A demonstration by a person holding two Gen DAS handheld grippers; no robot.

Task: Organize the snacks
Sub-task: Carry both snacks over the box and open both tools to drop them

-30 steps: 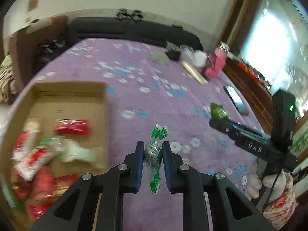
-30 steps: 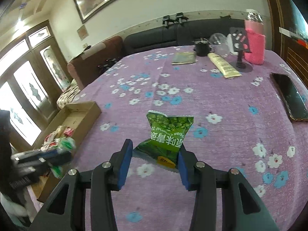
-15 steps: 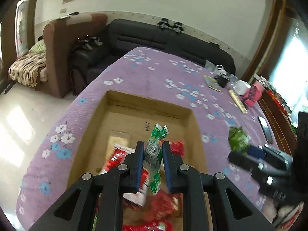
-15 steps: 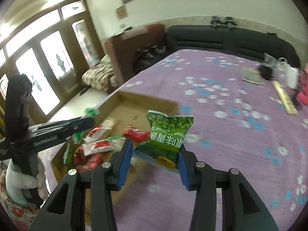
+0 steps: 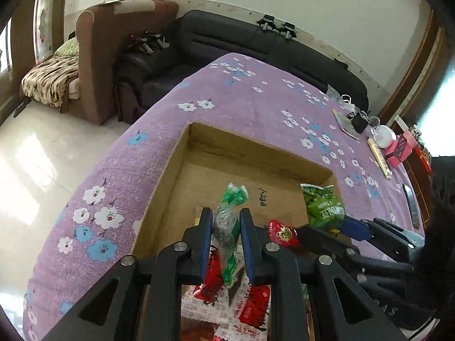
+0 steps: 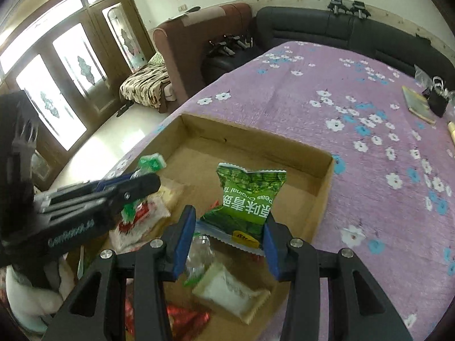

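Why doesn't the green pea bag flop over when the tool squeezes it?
The green pea bag looks puffed with air, so it probably stays stiff and stands upright in the right tool. It likely weighs little. Its shiny wrapper may be slippery, so it could slide out if the squeeze loosens.

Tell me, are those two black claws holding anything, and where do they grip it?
Yes. The left gripper pinches a slim green-and-clear candy wrapper around its middle. The right gripper clamps a green pea snack bag by its lower sides.

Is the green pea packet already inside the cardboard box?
Not yet: the green pea packet hangs over the cardboard box, clamped in the right tool.
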